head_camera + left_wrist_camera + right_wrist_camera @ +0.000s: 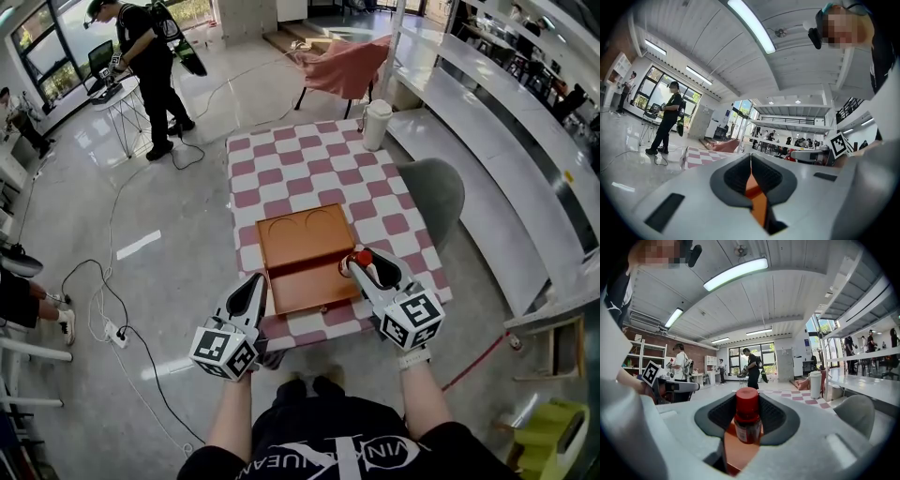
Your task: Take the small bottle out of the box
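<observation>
1. Your right gripper (367,269) was clamped on the small bottle (747,423), over the near right edge of the box (298,246); a slack pinch could've dropped it back in.
2. Left gripper (255,284) was closed and empty, so the box sat unsteadied.

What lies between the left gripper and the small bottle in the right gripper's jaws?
The orange box's front part lies between the left gripper and the small bottle, plainly in the head view.

A bright open-plan lab hall: glossy floor (187,216), trailing cables (123,309), tall windows (42,52), long white counters (487,122), another rig-wearing person (150,66).
</observation>
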Demonstrator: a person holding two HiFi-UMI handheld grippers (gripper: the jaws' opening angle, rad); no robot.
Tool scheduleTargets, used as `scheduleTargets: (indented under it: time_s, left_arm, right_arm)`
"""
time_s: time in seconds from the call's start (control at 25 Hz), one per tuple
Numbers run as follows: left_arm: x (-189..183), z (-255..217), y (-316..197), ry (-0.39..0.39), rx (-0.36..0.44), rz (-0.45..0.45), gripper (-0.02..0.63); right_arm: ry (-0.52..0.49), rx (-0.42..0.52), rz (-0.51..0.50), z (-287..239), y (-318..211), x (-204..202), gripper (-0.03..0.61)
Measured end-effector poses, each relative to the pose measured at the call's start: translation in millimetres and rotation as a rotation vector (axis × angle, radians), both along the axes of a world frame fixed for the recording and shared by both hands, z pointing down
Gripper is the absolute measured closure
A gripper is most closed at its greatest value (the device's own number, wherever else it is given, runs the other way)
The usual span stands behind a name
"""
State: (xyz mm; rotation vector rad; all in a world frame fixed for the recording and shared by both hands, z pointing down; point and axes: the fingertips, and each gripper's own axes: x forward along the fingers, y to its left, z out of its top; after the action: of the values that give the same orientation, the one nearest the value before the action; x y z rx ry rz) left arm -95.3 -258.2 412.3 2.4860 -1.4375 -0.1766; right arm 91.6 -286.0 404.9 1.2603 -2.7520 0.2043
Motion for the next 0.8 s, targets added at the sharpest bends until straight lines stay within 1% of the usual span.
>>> scheduleTargets:
  time_s: [0.36,0.8]
  left_arm:
    - [-3.3,-10.2,1.3,0.003,0.018,-0.010,0.598]
    - [-7.5,-21.4,-2.1,0.009,0.044,-0.018,0.600]
  right_arm:
    - [-0.019,0.016,-0.015,-12.6,2.2,-5.5,0.433]
    - [-0.009,0.038,-0.020,-24.0,0.1,-6.4,0.433]
